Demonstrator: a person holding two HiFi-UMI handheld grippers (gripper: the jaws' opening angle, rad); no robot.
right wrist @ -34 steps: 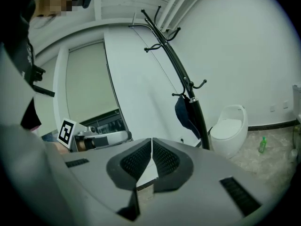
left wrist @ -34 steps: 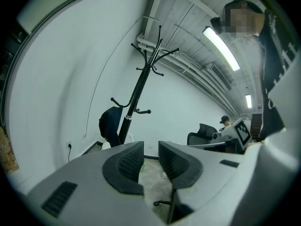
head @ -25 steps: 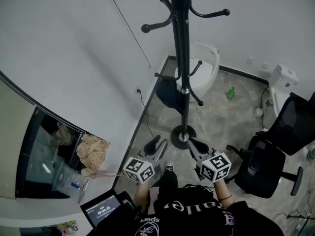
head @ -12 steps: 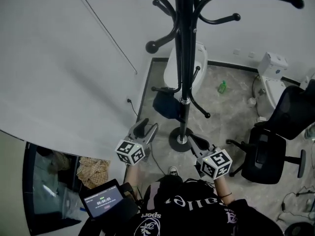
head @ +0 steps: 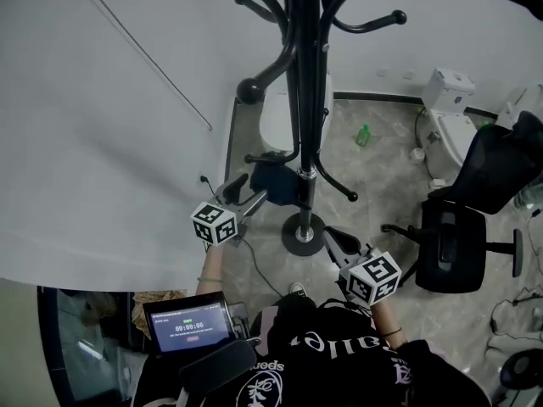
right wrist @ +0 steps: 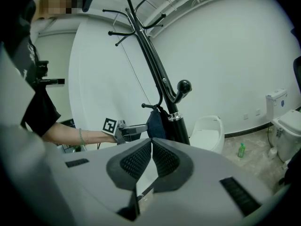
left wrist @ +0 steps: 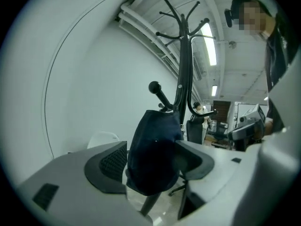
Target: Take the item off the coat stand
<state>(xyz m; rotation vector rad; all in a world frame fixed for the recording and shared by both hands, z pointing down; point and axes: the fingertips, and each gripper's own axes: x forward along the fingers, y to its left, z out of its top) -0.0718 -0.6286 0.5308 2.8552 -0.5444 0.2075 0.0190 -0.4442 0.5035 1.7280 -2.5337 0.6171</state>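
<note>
Floor (head: pixel 382 185): grey stone-look tile, running up to a white wall (head: pixel 102 100).

Coat stand (head: pixel 305 100): black pole, curved arms with ball ends, and a round base on the floor. It stands close to the wall. It shows upright in the left gripper view (left wrist: pixel 182 69) and leaning in the right gripper view (right wrist: pixel 150 55).

Office chair (head: pixel 454 244): black, standing on the floor to the right of the stand and well apart from it.

White rounded object (head: pixel 271 121): on the floor behind the stand; we cannot tell what it is.

Bag (head: pixel 273 182): dark blue, hanging from a low hook on the wall side of the pole. It has not been taken off. The left gripper view shows it hanging straight down (left wrist: pixel 155 126).

Left gripper (head: pixel 246 192): raised to the bag, with its jaws opening and spread wide. The bag sits between them (left wrist: pixel 153 147), but we see no pad pressing on it. In the right gripper view its jaw tips reach the bag's edge (right wrist: pixel 136 131).

Right gripper (head: pixel 339 242): held low near the stand's base. Its jaws meet at the tips with nothing between them (right wrist: pixel 151 142).

Green bottle (head: pixel 363 134): small, on the floor beyond the stand.
</note>
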